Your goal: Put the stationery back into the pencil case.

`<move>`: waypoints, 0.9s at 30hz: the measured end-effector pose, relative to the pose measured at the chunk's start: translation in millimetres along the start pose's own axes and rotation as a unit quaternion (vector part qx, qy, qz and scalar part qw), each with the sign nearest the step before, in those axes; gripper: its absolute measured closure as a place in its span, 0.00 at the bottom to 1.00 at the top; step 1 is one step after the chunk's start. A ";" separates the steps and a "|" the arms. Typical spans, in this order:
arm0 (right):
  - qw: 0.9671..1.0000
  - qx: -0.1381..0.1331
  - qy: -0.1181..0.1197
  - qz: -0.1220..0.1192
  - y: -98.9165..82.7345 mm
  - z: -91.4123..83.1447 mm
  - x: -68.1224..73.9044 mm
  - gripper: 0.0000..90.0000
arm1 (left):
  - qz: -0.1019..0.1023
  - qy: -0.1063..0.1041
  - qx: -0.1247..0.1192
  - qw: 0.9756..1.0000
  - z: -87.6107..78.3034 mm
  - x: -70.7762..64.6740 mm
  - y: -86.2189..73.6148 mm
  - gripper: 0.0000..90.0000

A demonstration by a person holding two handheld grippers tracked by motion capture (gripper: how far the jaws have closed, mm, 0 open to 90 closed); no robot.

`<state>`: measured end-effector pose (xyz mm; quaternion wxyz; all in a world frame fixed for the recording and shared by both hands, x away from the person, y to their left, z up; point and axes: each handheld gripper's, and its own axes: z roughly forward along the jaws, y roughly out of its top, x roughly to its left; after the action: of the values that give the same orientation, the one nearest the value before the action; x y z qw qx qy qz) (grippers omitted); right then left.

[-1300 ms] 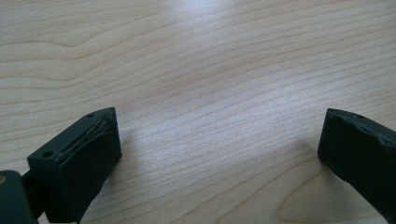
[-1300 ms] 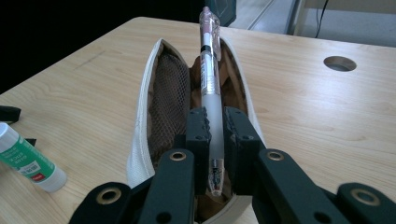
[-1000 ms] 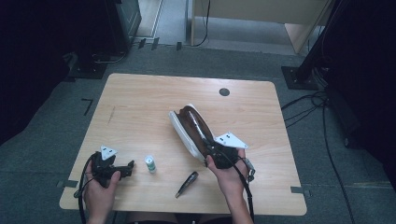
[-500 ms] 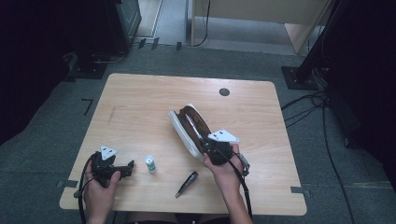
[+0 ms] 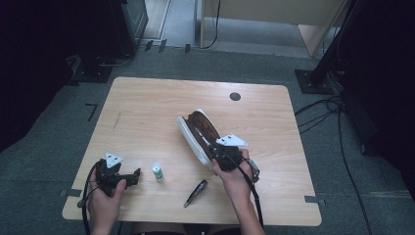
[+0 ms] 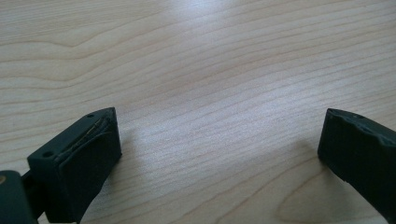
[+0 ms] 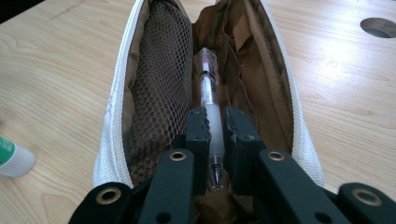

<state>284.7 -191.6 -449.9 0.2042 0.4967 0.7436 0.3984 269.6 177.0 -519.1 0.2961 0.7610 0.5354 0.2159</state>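
A white pencil case with a brown lining lies unzipped in the middle of the wooden table. In the right gripper view the case gapes wide, with a mesh pocket on one side. My right gripper is shut on a clear pen whose far end points down into the case. From above, the right gripper sits at the near end of the case. My left gripper rests at the front left of the table, jaws open over bare wood.
A small white bottle with a green label stands between the two hands, also seen as the bottle beside the case. A dark pen lies near the front edge. A round cable hole is at the back right.
The right hand has shifted slightly left and forward, bringing the pen into the near end of the case. The left hand has kept still.
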 end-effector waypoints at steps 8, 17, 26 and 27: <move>1.000 0.010 -0.009 -0.006 1.1 6.3 1.0 0.90 | 0.000 0.000 0.000 1.000 0.0 0.0 0.0 0.00; 0.999 0.031 -0.021 -0.022 0.3 16.2 0.5 0.90 | 0.000 0.000 0.000 1.000 0.0 0.0 0.0 0.00; 0.998 0.053 -0.027 -0.032 -2.1 24.7 4.2 0.89 | 0.000 0.000 0.000 1.000 0.0 0.0 0.0 0.00; 0.998 0.053 -0.027 -0.032 -2.5 25.2 4.4 0.89 | 0.000 0.000 0.000 1.000 0.0 0.0 0.0 0.00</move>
<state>299.0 -178.2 -466.6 0.2102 0.4934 0.7732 0.3385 269.6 177.0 -519.1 0.2962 0.7610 0.5353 0.2159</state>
